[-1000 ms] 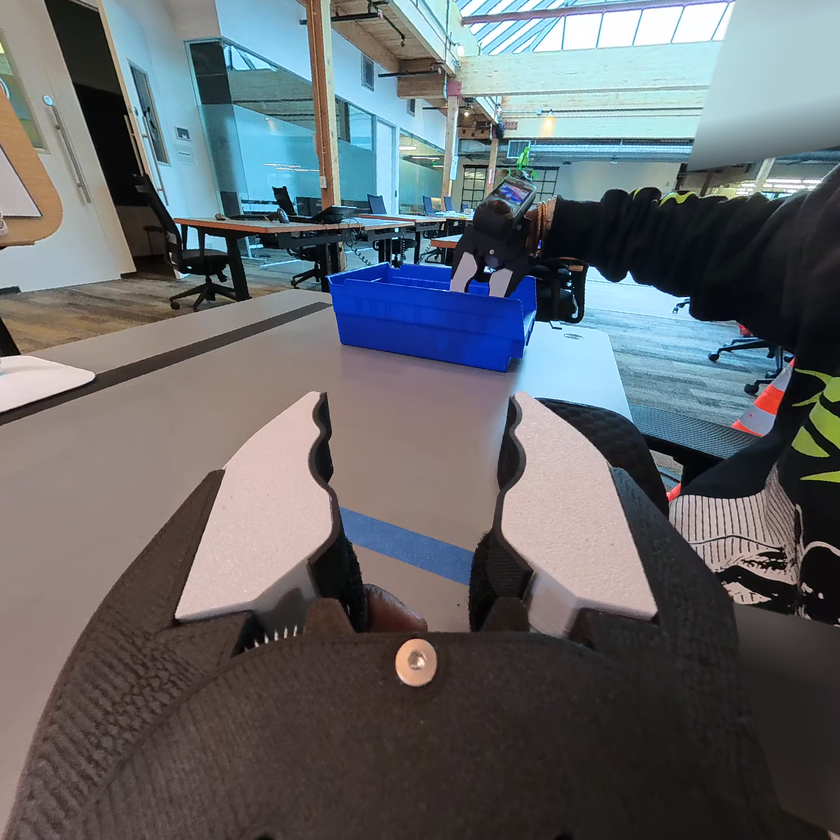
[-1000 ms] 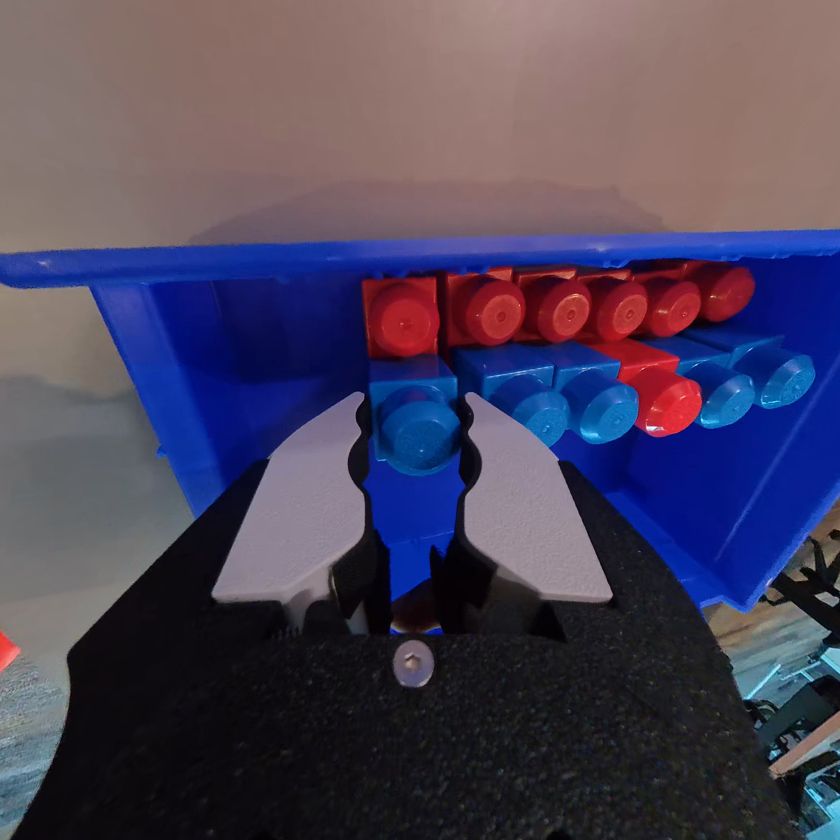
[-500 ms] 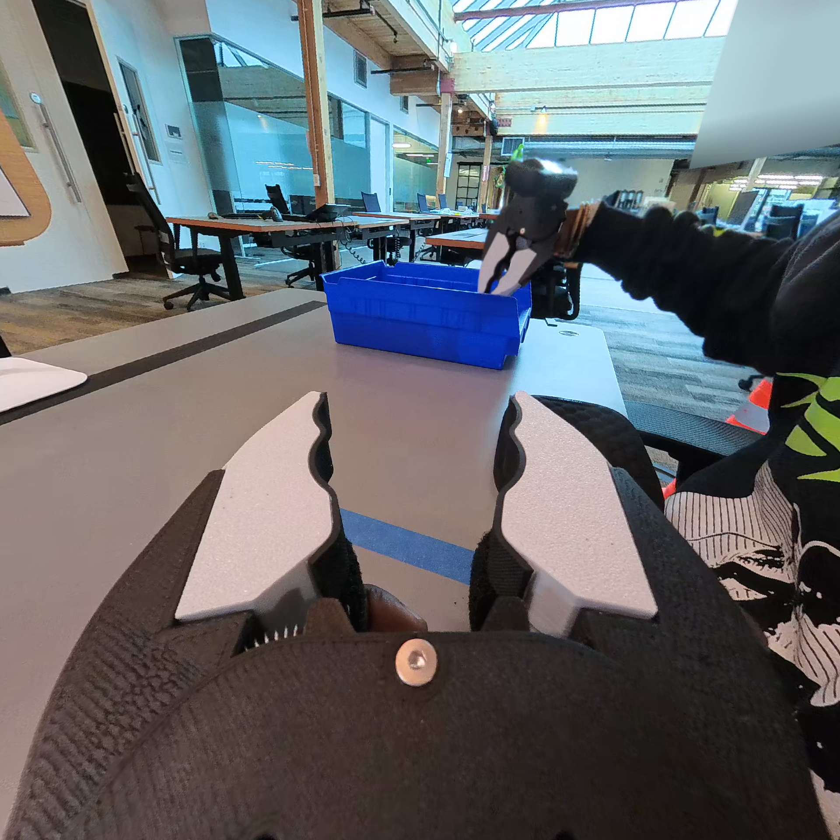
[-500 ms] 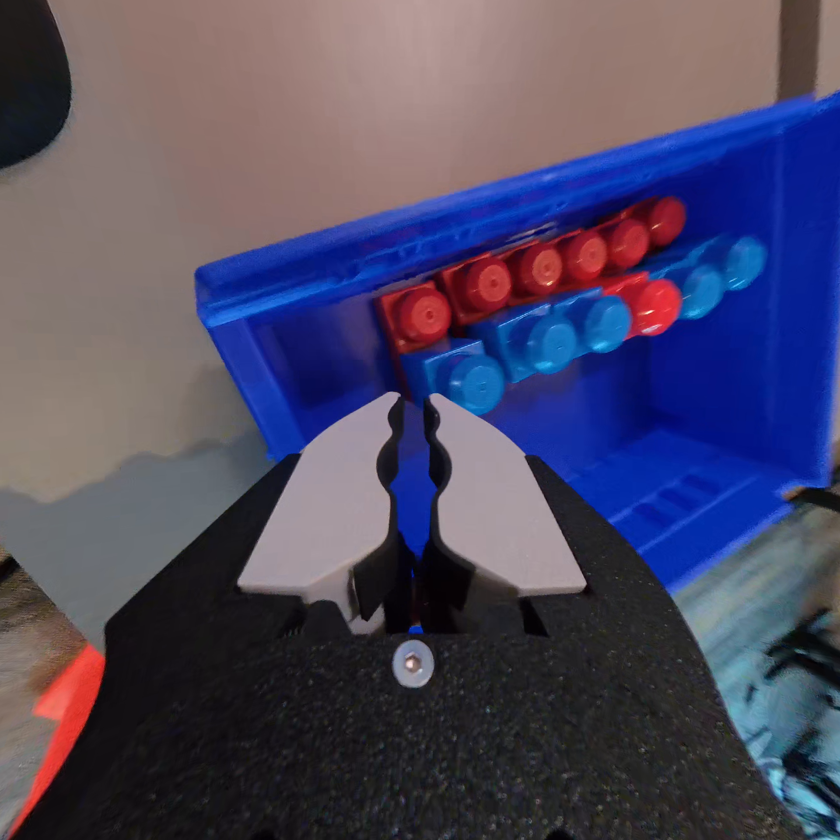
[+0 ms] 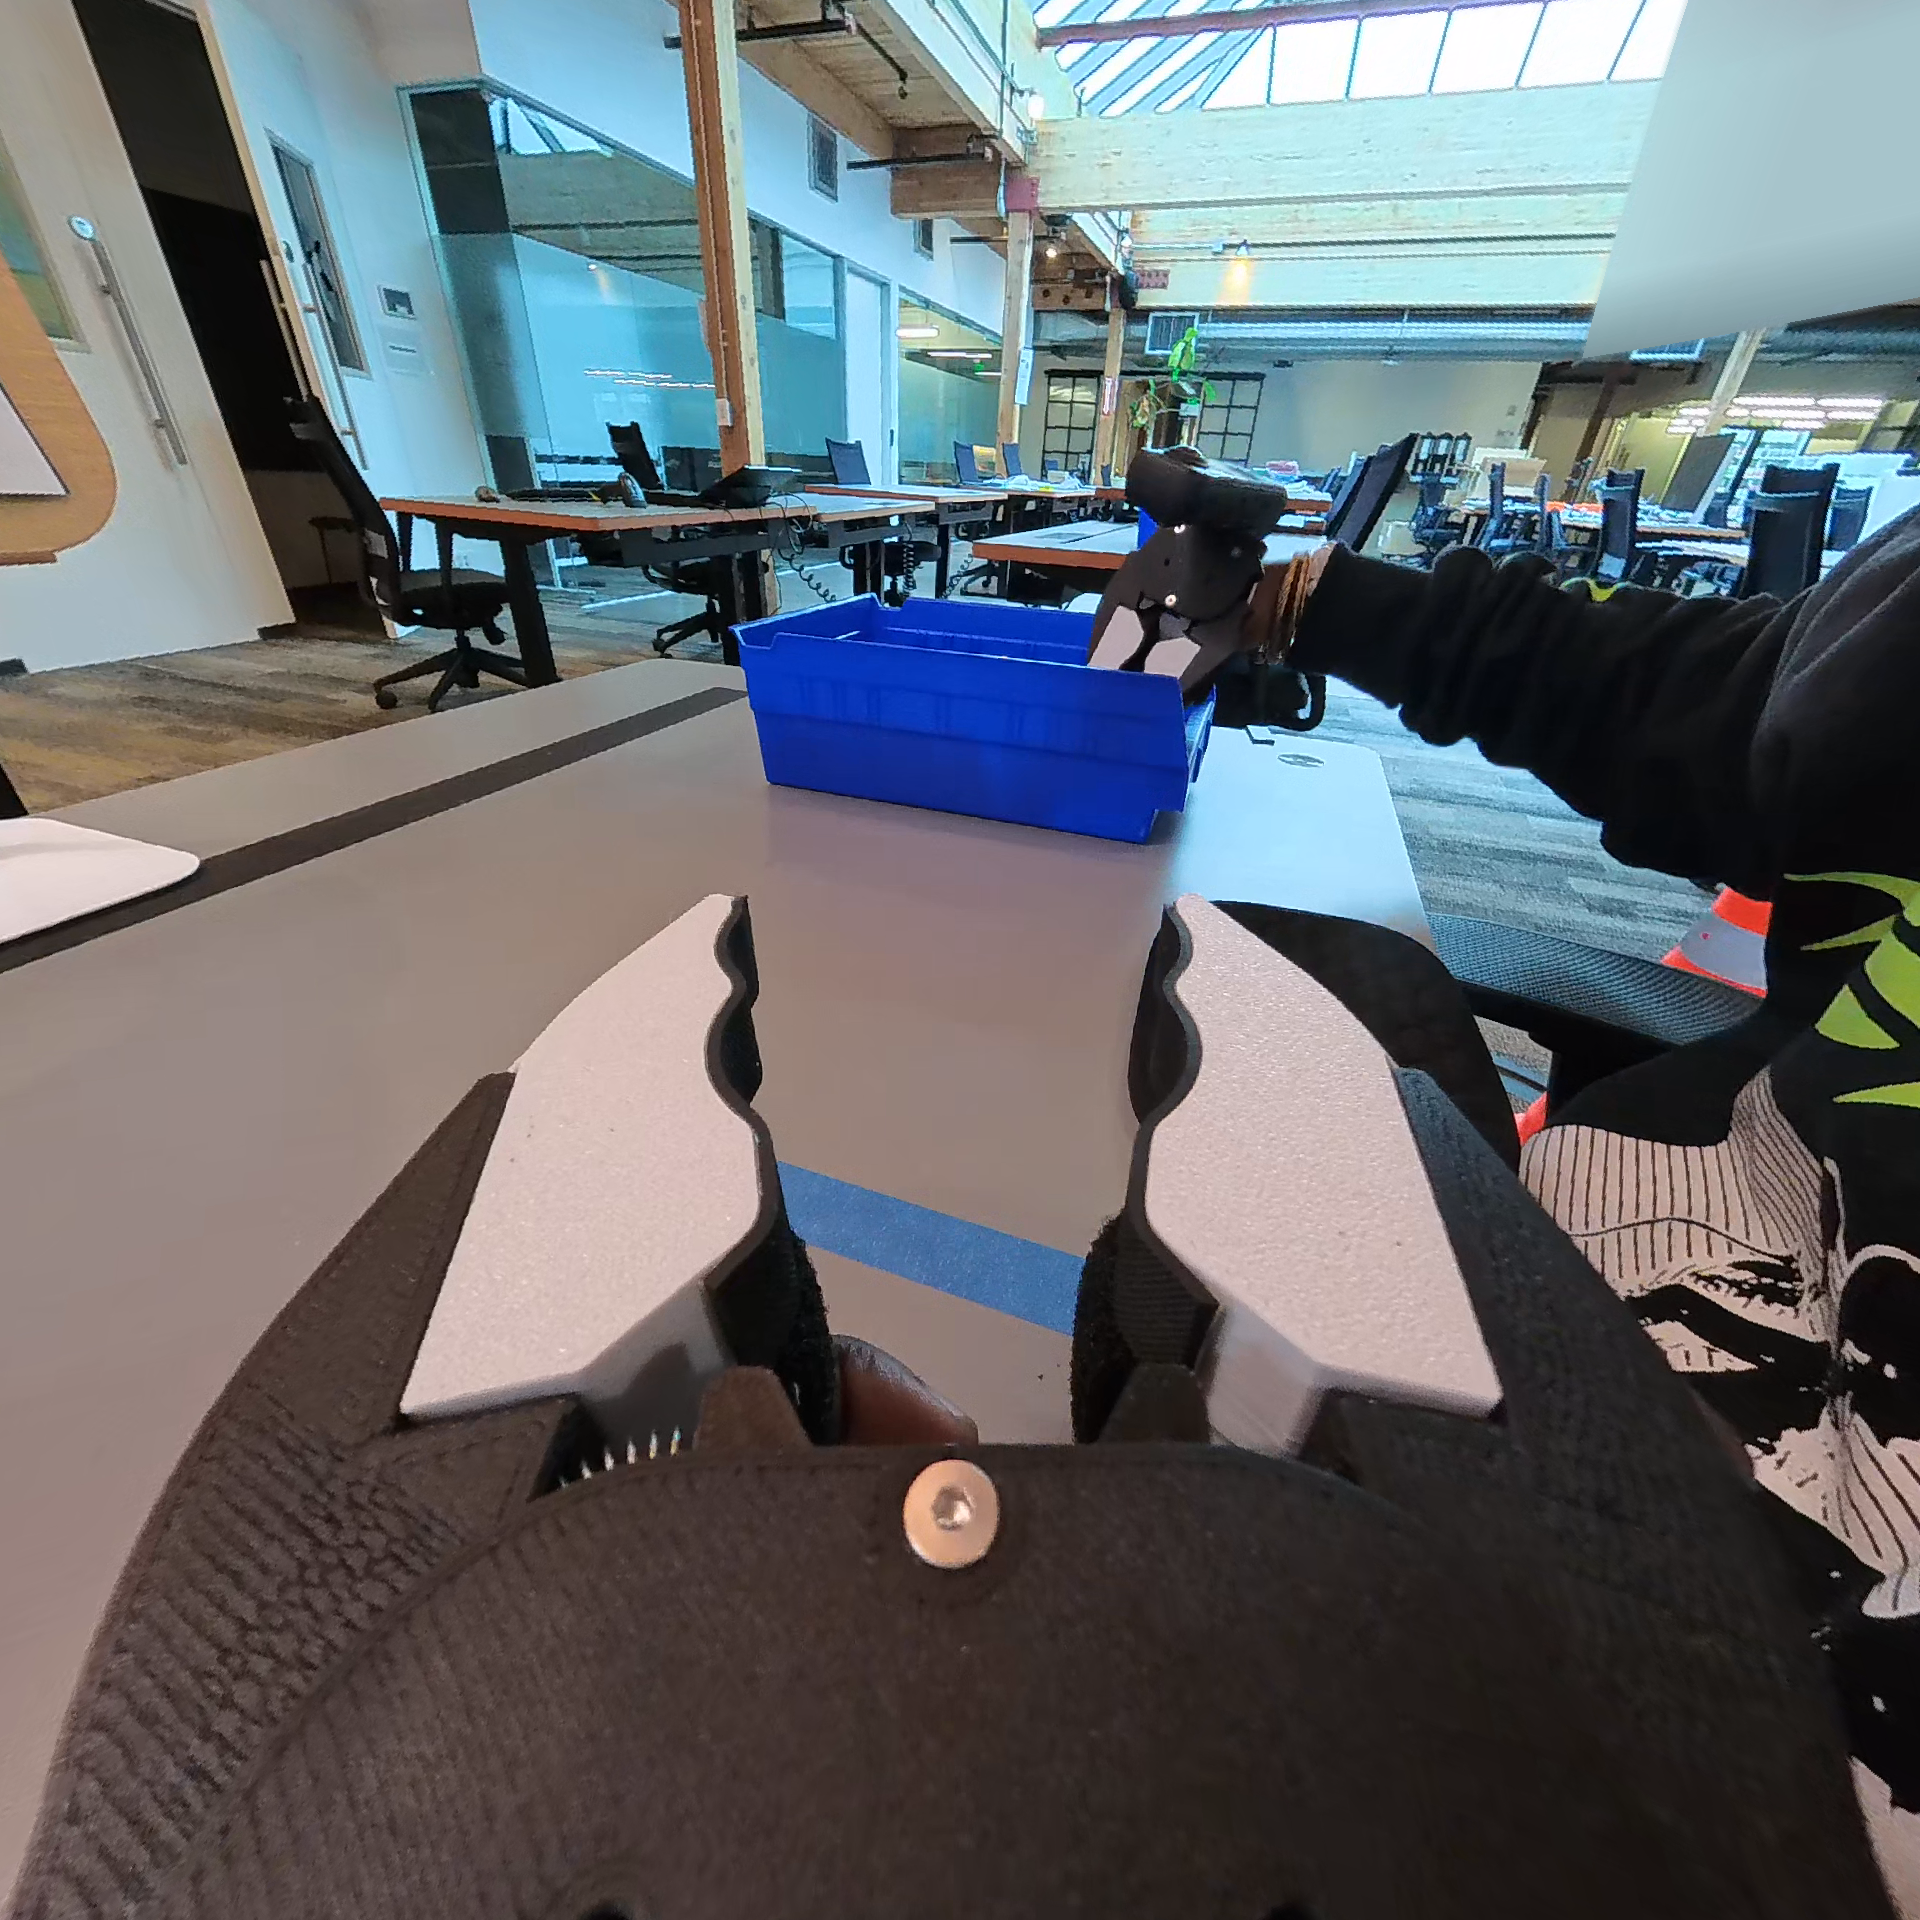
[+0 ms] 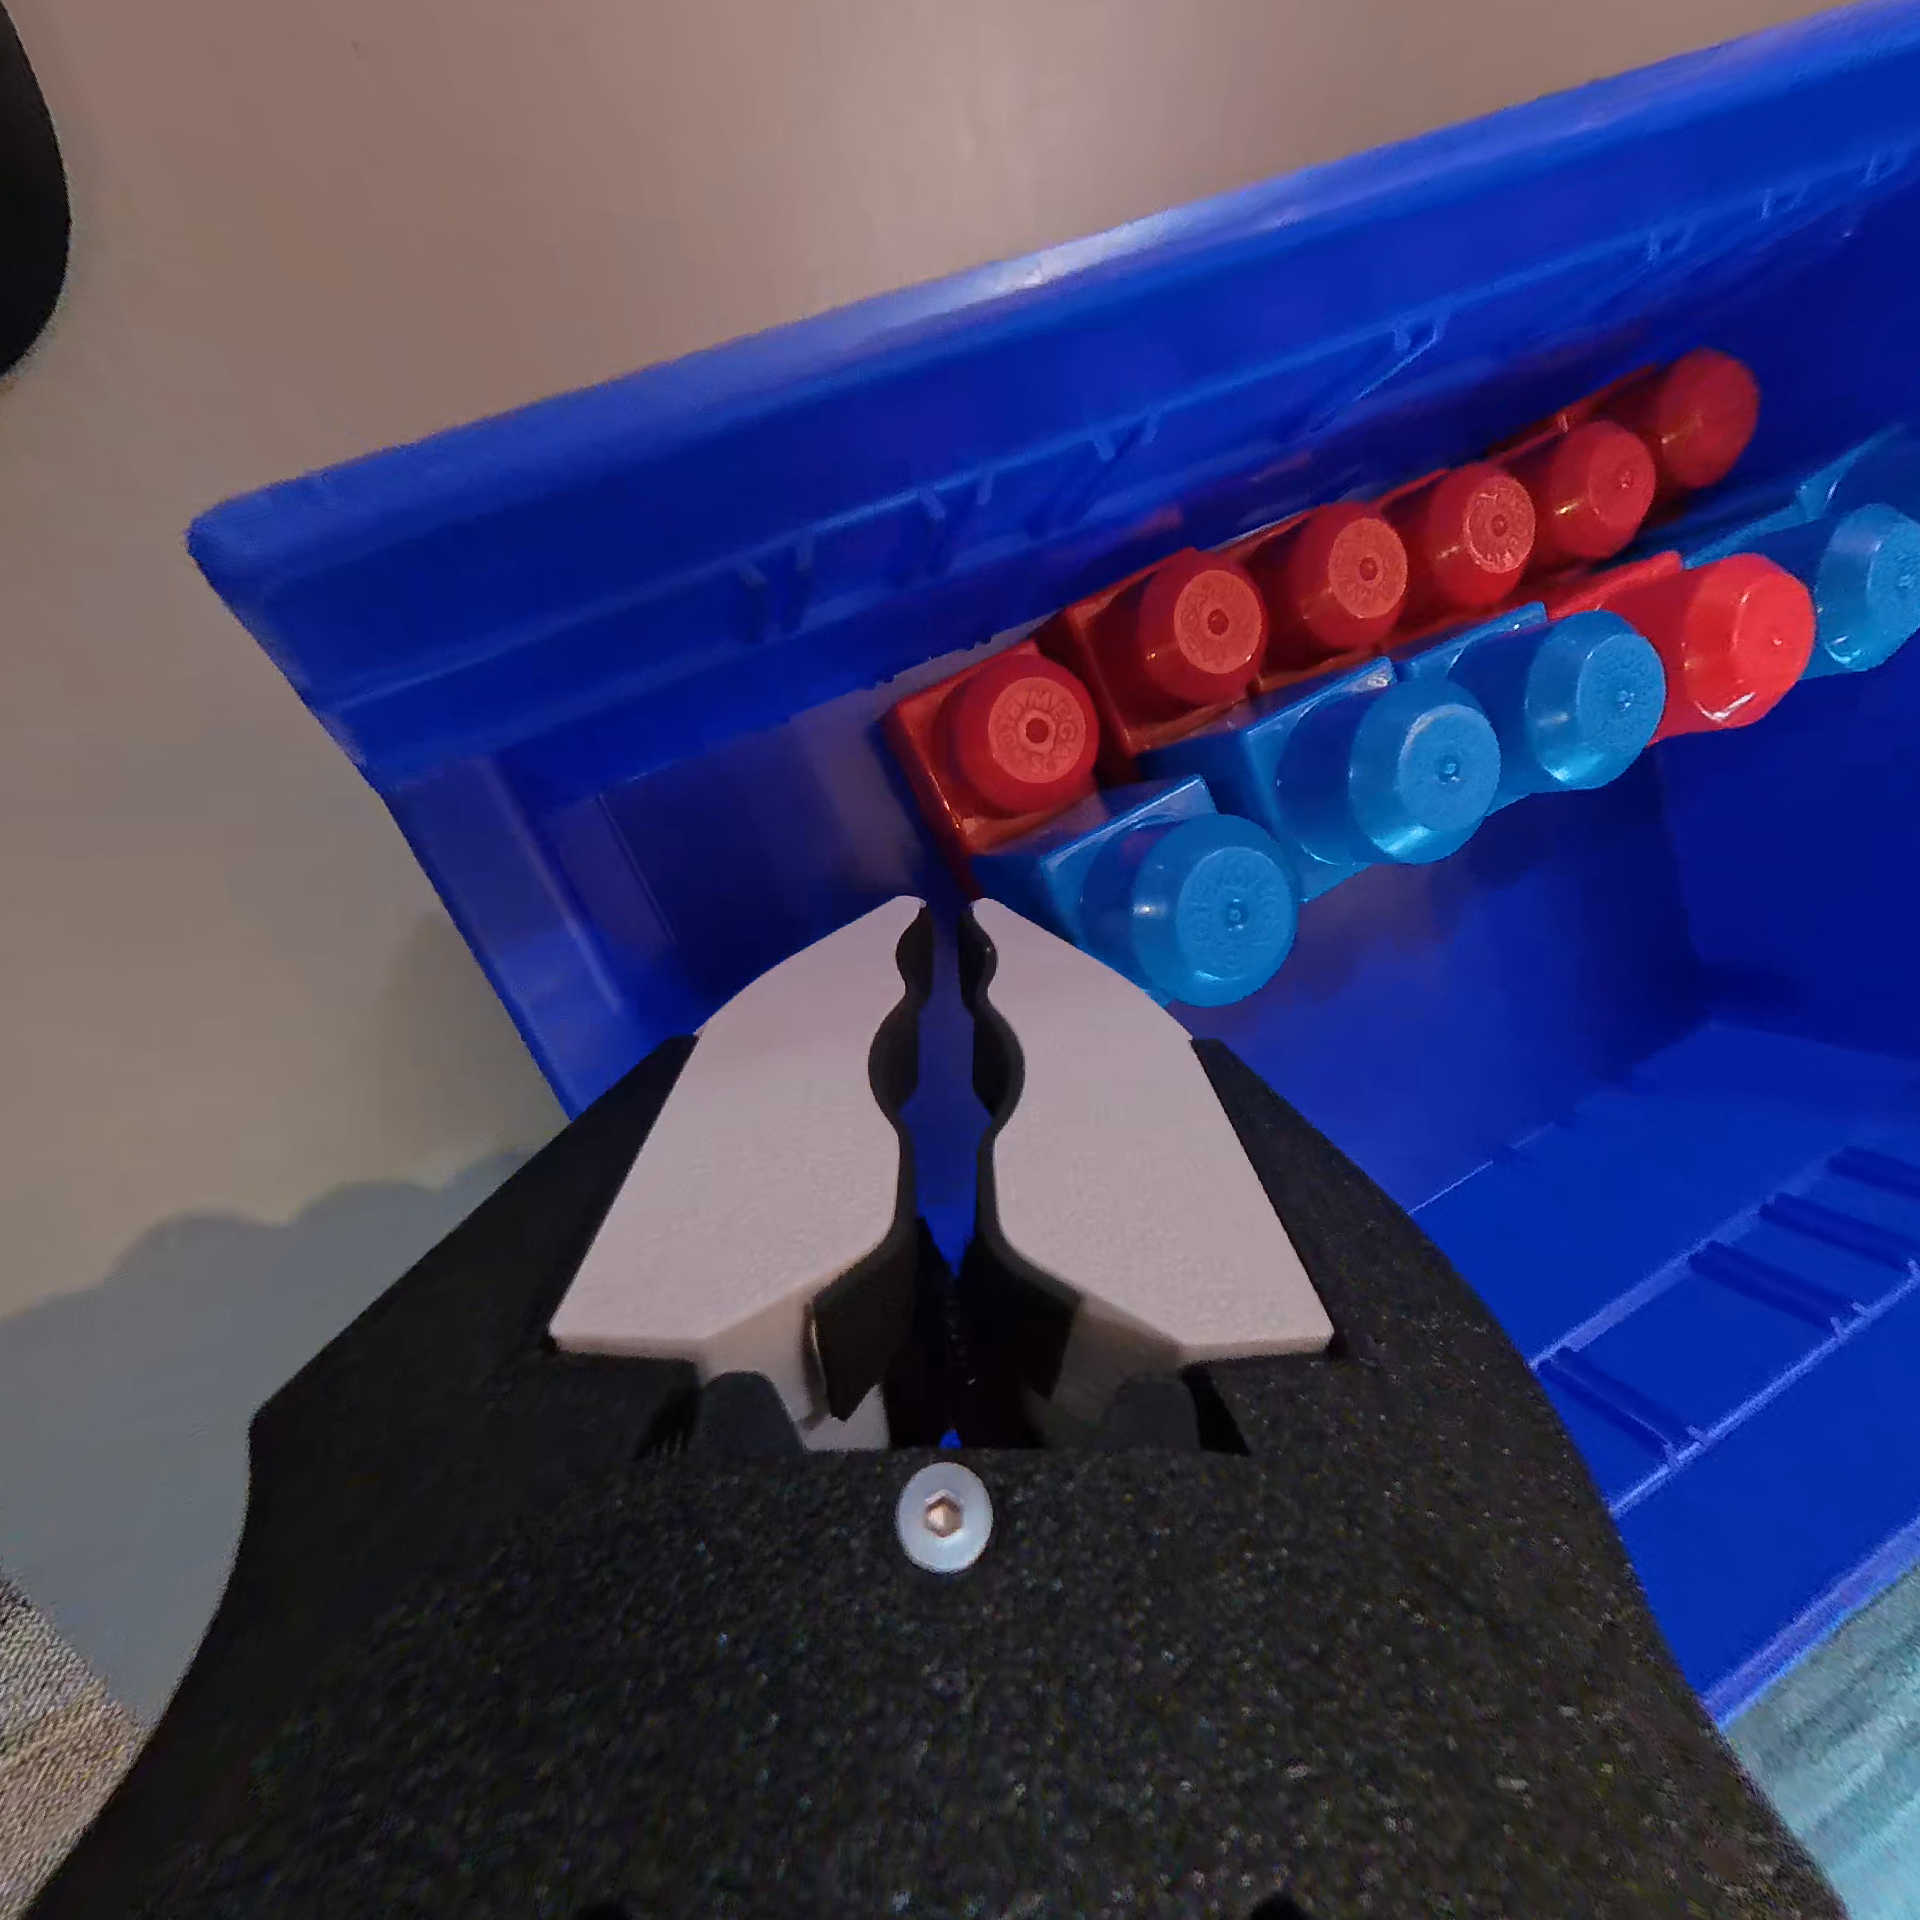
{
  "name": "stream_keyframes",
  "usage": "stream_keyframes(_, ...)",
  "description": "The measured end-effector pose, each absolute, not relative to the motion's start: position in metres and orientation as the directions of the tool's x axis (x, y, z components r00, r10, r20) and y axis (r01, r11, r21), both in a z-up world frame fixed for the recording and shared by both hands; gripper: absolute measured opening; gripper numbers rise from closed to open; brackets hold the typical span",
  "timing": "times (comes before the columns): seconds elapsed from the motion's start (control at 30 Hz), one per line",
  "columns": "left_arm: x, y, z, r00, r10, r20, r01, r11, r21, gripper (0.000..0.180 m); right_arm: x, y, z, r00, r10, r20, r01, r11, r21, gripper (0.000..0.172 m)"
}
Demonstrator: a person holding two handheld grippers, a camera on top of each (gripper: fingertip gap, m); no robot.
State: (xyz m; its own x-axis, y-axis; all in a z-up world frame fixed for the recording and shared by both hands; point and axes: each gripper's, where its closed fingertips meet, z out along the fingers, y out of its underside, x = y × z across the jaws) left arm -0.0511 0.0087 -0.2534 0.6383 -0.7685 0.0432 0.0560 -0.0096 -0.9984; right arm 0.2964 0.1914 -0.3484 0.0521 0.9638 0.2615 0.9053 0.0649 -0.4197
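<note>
Bin (image 6: 727,582): glossy blue plastic. Blocks (image 6: 1382,769): shiny plastic. Table (image 5: 416,987): smooth matt grey. Gripper fingers (image 5: 623,1143): grainy matt.

Blue bin (image 6: 727,582) holds red blocks (image 6: 1023,732) and lighter blue blocks (image 6: 1190,909); grey table (image 5: 312,987) bears blue tape strip (image 5: 925,1242) and dark stripe (image 5: 416,805); grippers' fingers (image 5: 623,1143) pale grey, black-edged.

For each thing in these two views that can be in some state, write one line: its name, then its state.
left gripper: open wide, empty, over the grey table.
right gripper: nearly shut, holding nothing, inside the bin.
blue bin: upright on the table, open-topped.
red blocks: lined up along the bin wall.
blue blocks: lined up beside them, one red block among them.
</note>
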Motion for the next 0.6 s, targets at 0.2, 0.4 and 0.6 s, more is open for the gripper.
stream_keyframes(0.2,-0.051,0.009,-0.253,0.639,-0.768,0.039,0.054,-0.005,-0.999,0.074,0.288,0.193,-0.349,0.072,0.963,0.26,0.894,0.053,-0.446,0.005)
stream_keyframes(0.4,-0.05,0.008,-0.254,0.638,-0.769,0.035,0.051,-0.004,-0.999,0.074,0.285,0.193,-0.345,0.102,0.96,0.261,0.883,0.033,-0.468,0.005)
stream_keyframes(0.6,-0.05,0.009,-0.255,0.639,-0.768,0.039,0.046,-0.012,-0.999,0.074,0.295,0.196,-0.264,0.376,0.835,0.401,0.781,-0.052,-0.622,0.014)
